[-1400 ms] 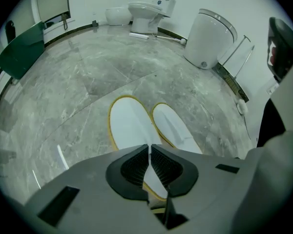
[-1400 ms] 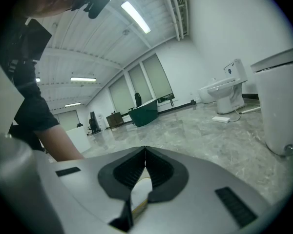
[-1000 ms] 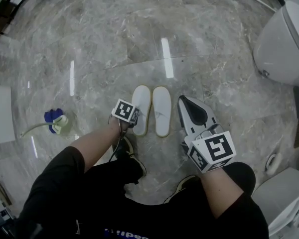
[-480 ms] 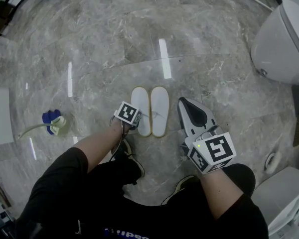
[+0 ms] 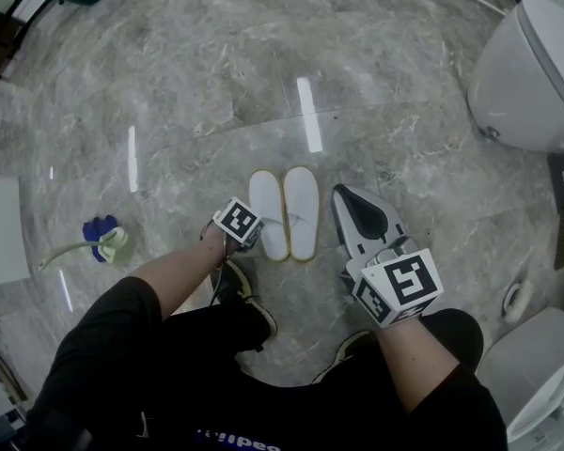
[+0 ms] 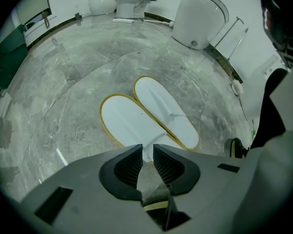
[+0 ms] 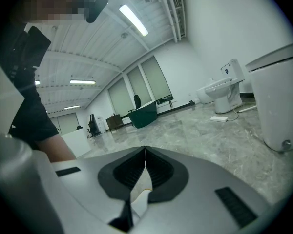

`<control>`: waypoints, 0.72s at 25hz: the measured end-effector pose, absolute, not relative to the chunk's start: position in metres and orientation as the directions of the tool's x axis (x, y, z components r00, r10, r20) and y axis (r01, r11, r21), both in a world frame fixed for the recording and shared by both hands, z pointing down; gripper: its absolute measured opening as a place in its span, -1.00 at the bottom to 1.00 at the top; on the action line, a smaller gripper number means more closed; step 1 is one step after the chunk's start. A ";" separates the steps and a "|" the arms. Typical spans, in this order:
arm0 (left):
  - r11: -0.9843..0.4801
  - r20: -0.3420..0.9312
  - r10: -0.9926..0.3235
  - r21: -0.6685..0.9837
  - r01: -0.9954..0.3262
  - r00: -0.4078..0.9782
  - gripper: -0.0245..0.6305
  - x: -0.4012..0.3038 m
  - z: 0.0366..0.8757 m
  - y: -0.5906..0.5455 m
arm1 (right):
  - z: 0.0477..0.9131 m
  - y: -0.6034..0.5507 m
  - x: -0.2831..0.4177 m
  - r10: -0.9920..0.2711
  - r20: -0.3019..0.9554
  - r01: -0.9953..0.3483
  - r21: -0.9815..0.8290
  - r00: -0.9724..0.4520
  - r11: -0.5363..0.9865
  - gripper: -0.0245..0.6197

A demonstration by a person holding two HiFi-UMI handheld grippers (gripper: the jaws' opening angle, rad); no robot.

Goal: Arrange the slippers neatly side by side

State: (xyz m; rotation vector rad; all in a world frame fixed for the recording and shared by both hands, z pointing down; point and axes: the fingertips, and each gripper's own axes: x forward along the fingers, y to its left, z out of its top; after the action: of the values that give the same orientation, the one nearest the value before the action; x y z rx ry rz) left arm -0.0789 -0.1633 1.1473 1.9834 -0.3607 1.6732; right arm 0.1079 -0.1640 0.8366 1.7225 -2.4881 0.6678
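1. Two white slippers [image 5: 284,212] lay touching, toes toward 12 o'clock, on the marble floor [image 5: 169,83]; the pairing looked done.
2. The left gripper [image 6: 145,151], at their 7 o'clock, had just been opening its jaws. The left slipper's heel showed in the gap, unpressed, so it was probably letting go.
3. The right gripper [image 7: 145,149], at 4 o'clock, hung closed and empty, clear of the pair.
4. No brand or writing was readable.

Left slipper [image 5: 268,212] just beside right slipper [image 5: 302,210] on the floor [image 5: 216,83], toilet [image 5: 531,73] well off right.
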 end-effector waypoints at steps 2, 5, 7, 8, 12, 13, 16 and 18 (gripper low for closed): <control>-0.845 0.975 0.126 0.203 -0.495 0.184 -0.79 -0.084 1.144 -0.164 | 0.836 -0.164 0.109 -0.885 0.285 -0.906 -0.325 -0.368 0.272 -0.93; -0.838 0.969 0.135 0.223 -0.498 0.207 -0.79 -0.080 1.127 -0.171 | 0.832 -0.165 0.108 -0.886 0.312 -0.909 -0.348 -0.344 0.230 -0.93; -0.830 0.962 0.104 0.225 -0.510 0.254 -0.79 -0.072 1.106 -0.183 | 0.823 -0.164 0.103 -0.881 0.335 -0.905 -0.376 -0.333 0.199 -0.93; -0.828 0.960 0.087 0.218 -0.517 0.266 -0.79 -0.072 1.096 -0.188 | 0.815 -0.163 0.099 -0.877 0.349 -0.900 -0.395 -0.331 0.183 -0.93; -0.815 0.957 0.080 0.223 -0.534 0.278 -0.79 -0.092 1.045 -0.188 | 0.761 -0.154 0.082 -0.841 0.407 -0.883 -0.442 -0.356 0.160 -0.93; -0.805 0.955 0.095 0.239 -0.544 0.280 -0.79 -0.100 1.029 -0.184 | 0.743 -0.150 0.078 -0.829 0.425 -0.882 -0.443 -0.364 0.160 -0.93; -0.738 0.933 0.102 0.304 -0.603 0.346 -0.79 -0.110 0.969 -0.178 | 0.688 -0.137 0.073 -0.793 0.477 -0.881 -0.447 -0.380 0.154 -0.93; -0.687 0.916 0.077 0.334 -0.645 0.393 -0.79 -0.117 0.918 -0.176 | 0.649 -0.127 0.066 -0.772 0.502 -0.881 -0.448 -0.391 0.155 -0.93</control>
State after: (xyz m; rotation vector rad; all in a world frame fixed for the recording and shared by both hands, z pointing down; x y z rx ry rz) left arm -0.1169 -0.1758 0.9179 1.9657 -0.4853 1.3436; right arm 0.0658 -0.1274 0.6488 1.6372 -2.2645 1.0549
